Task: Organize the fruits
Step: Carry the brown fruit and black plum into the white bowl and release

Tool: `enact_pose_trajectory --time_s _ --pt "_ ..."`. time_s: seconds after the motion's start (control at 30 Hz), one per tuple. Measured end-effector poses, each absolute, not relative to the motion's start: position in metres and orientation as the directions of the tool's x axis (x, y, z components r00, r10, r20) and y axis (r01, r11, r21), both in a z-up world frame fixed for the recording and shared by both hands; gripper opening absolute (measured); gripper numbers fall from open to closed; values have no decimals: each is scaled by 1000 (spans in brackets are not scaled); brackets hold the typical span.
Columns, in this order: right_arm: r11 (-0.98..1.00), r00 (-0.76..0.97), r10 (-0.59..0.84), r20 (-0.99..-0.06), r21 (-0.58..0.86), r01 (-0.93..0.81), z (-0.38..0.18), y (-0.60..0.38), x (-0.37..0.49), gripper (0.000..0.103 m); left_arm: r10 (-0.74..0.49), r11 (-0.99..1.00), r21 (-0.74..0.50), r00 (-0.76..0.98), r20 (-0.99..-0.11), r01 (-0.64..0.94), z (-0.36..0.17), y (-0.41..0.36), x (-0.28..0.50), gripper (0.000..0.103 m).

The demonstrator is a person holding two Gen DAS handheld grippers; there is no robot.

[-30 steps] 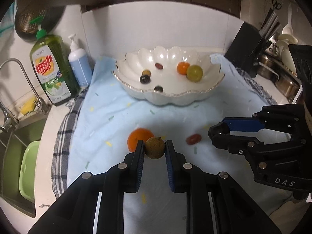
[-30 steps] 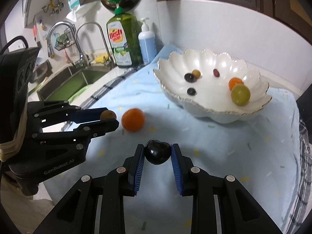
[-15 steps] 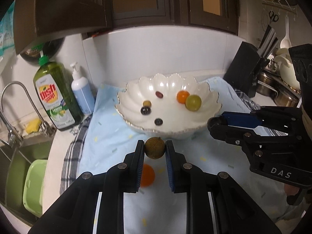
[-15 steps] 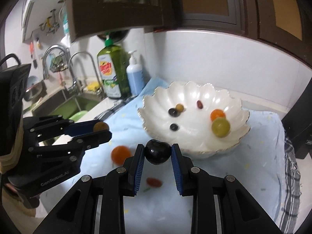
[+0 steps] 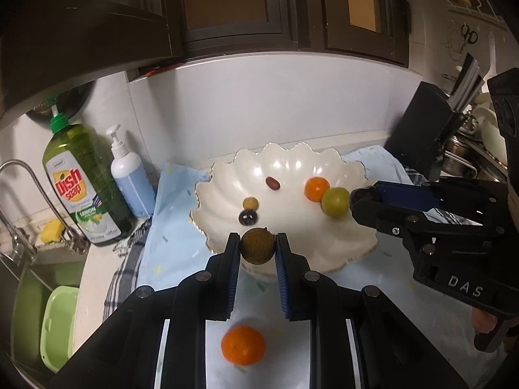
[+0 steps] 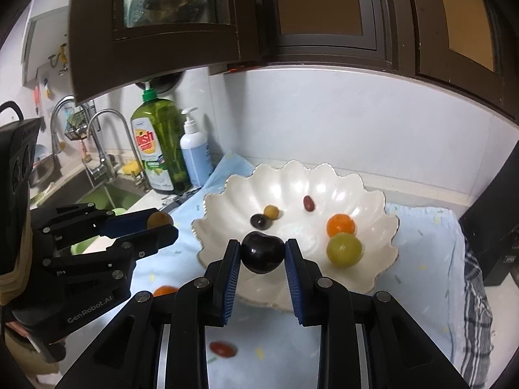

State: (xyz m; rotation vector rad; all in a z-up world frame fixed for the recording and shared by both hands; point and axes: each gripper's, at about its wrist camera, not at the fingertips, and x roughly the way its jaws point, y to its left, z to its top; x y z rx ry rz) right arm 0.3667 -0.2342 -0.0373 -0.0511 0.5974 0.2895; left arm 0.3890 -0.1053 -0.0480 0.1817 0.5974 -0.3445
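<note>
Both claws have risen off the table to the scalloped bowl (image 5: pixel 343 165) rim. Left claw (image 5: pixel 258 249) clamped on brown longan (image 5: pixel 258 245), right claw (image 6: pixel 262 256) on dark plum (image 6: pixel 262 251). Drop next; orange (image 5: pixel 243 345), red grape tomato (image 6: pixel 222 349) remain on cloth.

Left gripper (image 5: pixel 258 249): matte black plastic linkage, blue ribbed pads, silver round screws, white "GenRobot.AI" lettering on its body. Right gripper (image 6: pixel 262 251): same black build, blue pads, silver screws, white "DAS" marking. Bare skin showed beneath each housing.
</note>
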Motion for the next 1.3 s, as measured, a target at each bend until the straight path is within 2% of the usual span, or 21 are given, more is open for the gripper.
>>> enact_pose_trajectory --time_s 0.47,0.9,1.3 --pt "964 761 218 -611 13 -266 -48 -241 431 29 -264 922 72 753 -603 381 -49 -126 450 22" --pt "970 721 189 -666 11 -244 -62 -247 478 29 -255 929 26 688 -680 370 -70 -136 502 22" --pt "977 667 162 -727 22 -214 -80 -252 513 30 -219 933 39 651 -727 357 -86 -148 538 22"
